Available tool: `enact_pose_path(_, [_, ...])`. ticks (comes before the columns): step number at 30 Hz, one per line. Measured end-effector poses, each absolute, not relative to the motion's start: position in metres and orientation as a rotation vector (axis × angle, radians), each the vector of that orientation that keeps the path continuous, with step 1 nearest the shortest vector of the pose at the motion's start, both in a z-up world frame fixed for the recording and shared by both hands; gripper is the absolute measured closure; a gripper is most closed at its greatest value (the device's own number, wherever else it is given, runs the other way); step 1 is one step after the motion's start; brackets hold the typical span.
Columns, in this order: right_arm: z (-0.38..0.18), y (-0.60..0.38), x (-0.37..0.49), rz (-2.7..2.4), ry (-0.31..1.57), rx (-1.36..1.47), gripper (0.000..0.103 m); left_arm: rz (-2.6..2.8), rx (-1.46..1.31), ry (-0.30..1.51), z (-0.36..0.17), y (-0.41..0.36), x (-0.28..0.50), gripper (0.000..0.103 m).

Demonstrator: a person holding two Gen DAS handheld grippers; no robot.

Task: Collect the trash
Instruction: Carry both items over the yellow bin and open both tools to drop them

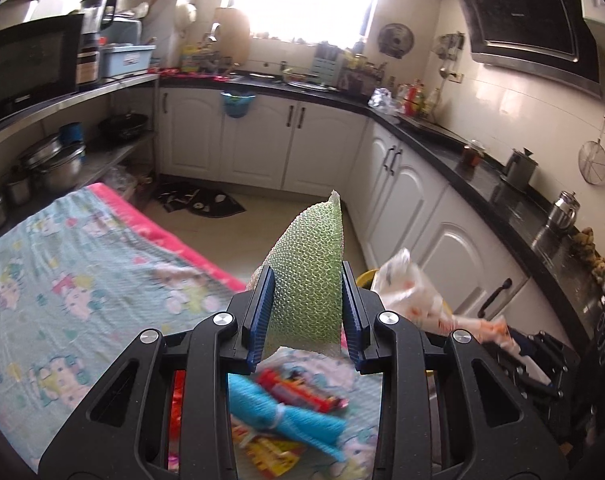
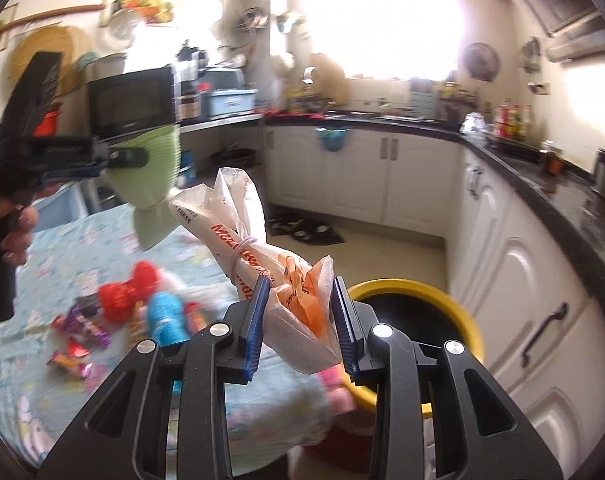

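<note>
L hand-held gripper: clenched on green foam net, held up in air above the cloth-covered counter. Net's tied waist and lower flare hang free below the pads.
R hand-held gripper: clenched on white/orange plastic bag, bundled w/ elastic band; grip is at one end, the long end sticks up and fwd, unsupported.
Bin: yellow rim, black inside, on floor just beside counter edge, right of and below the bag.
Left behind: red net, blue net, candy wrappers loose on counter.
Risk 1: bag not over the bin mouth yet, seems; let go early → lands on rim or floor.
Risk 2: thin film, end-only hold → may slide out mid-swing.
Risk 3: both loads close; green net could snag the bag's tip.
Risk 4: net is light → may drift off target.
</note>
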State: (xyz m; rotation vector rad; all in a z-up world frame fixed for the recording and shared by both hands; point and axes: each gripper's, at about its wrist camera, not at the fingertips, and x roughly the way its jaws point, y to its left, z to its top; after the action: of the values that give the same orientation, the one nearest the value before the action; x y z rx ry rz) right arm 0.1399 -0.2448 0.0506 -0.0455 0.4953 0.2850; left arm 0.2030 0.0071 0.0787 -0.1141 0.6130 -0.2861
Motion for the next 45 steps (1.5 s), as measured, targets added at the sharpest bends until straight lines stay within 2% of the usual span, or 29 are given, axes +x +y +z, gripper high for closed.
enact_pose_path(14, [0.032,-0.328,0.172,0.03,0.515,0.045,0.073,-0.456,-0.145,0.644,0.047,-0.089,0.24,0.078])
enact_pose_path(33, [-0.034,-0.372,0.225,-0.092,0.698,0.116,0.07,-0.565,-0.169,0.78,-0.036,-0.176,0.292,0.078])
enact_pose_path(36, [-0.042,-0.375,0.232,-0.096,0.719,0.115,0.068,-0.573,-0.177,0.805,-0.05,-0.185,0.3,0.077])
enact_pose_path(40, [-0.05,-0.38,0.24,-0.1,0.735,0.127,0.056,-0.574,-0.183,0.835,-0.062,-0.191,0.308,0.076])
enact_pose_path(43, [-0.054,-0.385,0.242,-0.106,0.74,0.135,0.054,-0.557,-0.188,0.869,-0.069,-0.189,0.312,0.062])
enact_pose_path(45, [-0.054,-0.386,0.239,-0.107,0.736,0.144,0.052,-0.543,-0.188,0.871,-0.069,-0.186,0.312,0.048])
